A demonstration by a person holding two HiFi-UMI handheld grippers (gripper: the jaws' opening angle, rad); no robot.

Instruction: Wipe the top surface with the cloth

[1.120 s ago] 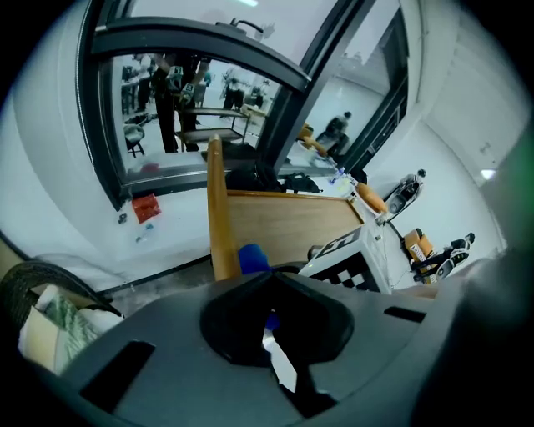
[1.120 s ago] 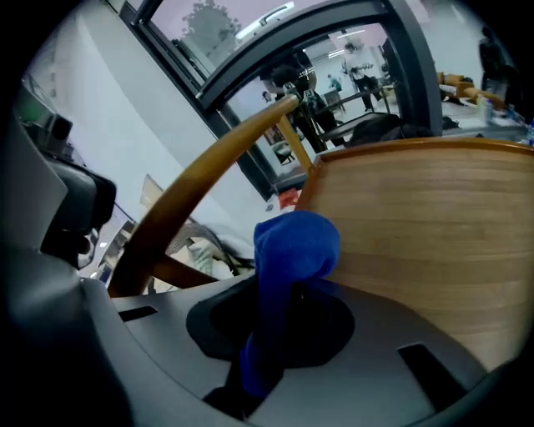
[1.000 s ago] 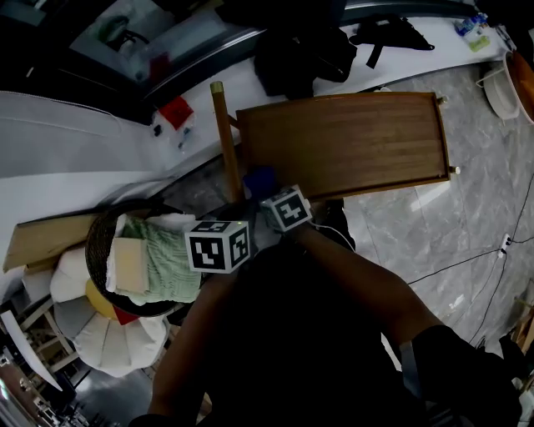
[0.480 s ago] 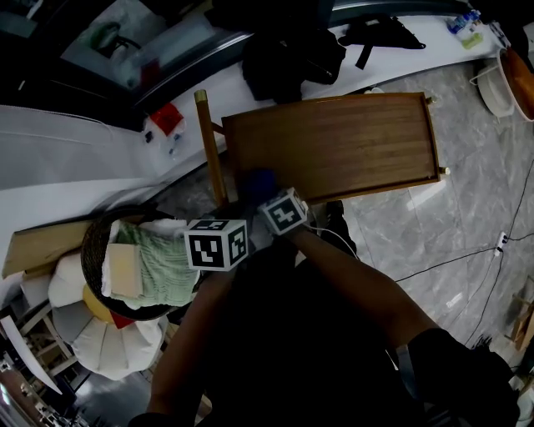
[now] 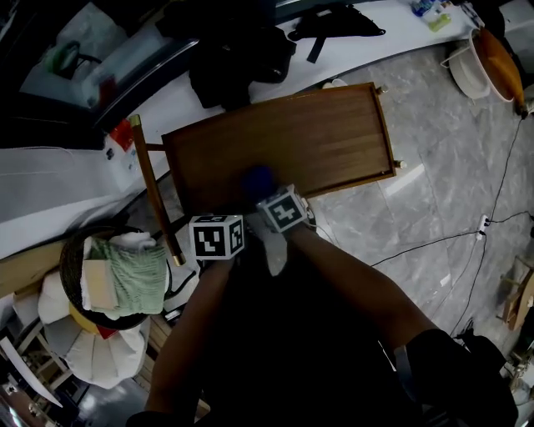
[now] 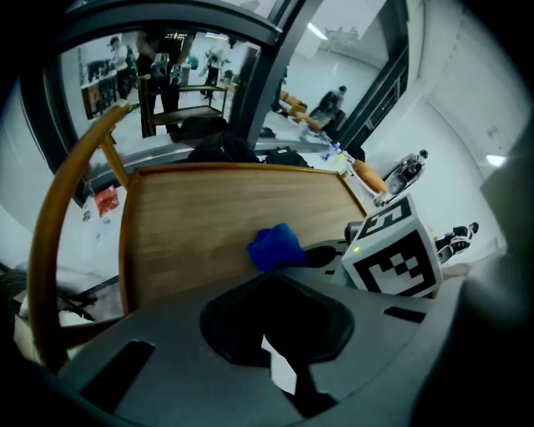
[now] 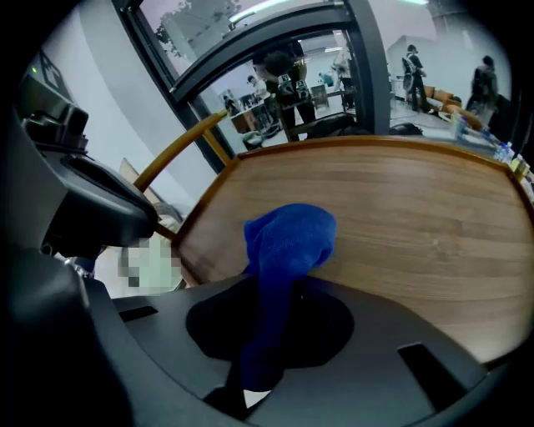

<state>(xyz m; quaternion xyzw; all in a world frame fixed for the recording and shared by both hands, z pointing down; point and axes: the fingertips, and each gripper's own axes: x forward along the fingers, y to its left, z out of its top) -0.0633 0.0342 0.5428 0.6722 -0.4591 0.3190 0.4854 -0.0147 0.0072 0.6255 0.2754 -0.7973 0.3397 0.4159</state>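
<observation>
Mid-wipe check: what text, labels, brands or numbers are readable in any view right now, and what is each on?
No words or numbers can be read in any view.
Marker cubes: black-and-white square patterns only, no letters.
Red item on the white ledge: any print is too small to read.
Bottles at the far end of the ledge: labels too small and blurred to read.

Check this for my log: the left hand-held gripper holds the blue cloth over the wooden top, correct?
Wrong side. It is the right hand-held gripper that holds the blue cloth over the wooden top; the right gripper view shows the cloth between its jaws.
</observation>
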